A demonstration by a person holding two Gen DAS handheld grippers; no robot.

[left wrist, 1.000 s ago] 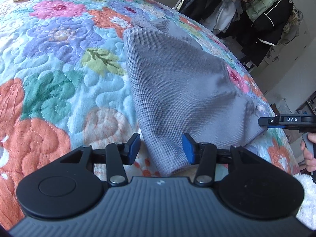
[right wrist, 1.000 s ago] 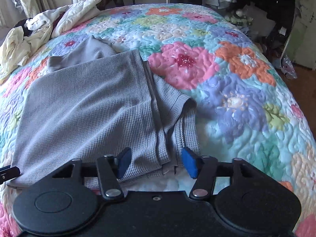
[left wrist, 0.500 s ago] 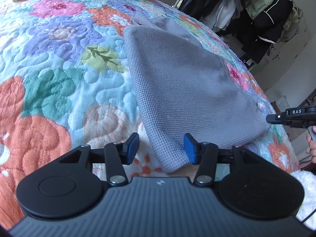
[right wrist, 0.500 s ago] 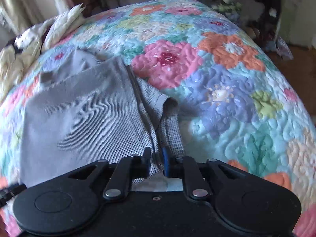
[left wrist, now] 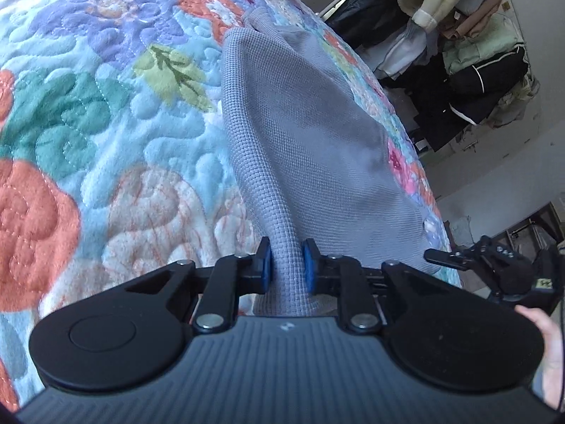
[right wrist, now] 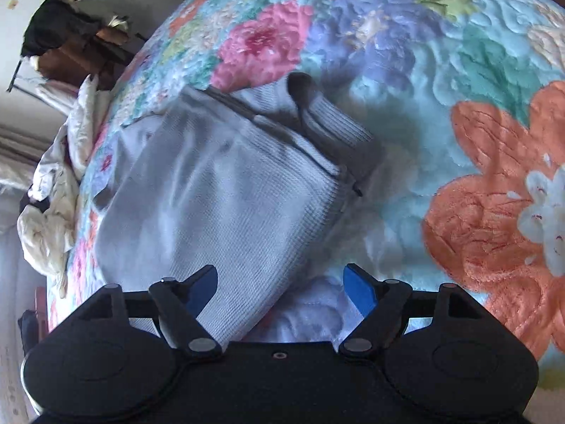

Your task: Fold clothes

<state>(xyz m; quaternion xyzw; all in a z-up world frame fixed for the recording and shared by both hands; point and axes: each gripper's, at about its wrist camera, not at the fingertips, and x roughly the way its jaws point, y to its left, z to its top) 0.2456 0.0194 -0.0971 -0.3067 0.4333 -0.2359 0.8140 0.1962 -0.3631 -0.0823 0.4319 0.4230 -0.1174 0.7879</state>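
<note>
A bed fills both views, covered with a quilted bedspread [left wrist: 88, 113] that has large flowers in orange, pink, purple and green on a light blue ground. Behind the bed, in the left wrist view, dark and pale clothes [left wrist: 469, 53] hang close together on a rack by the wall. In the right wrist view a heap of cream-coloured laundry [right wrist: 53, 212] lies at the far edge of the bed.

The grey waffle-knit garment [left wrist: 310, 148] lies on the bedspread, near the edge of the bed that is close to the person. It is already folded over itself, and in the right wrist view a ribbed cuff or hem shows at its far side.

The left tongs [left wrist: 286, 270] have just been closing, and their blue pads now pinch a narrow gathered corner of the garment, which rises from the bedspread up between them. The right tongs [right wrist: 282, 284] have just been opening and now stand wide spread; the near corner of the garment lies between the two fingers, close to the left pad, but the pads do not press on it. This view is a little blurred. In the left wrist view the right tongs appear at the lower right, beside the garment's edge, with part of a hand [left wrist: 545, 346] behind them.
</note>
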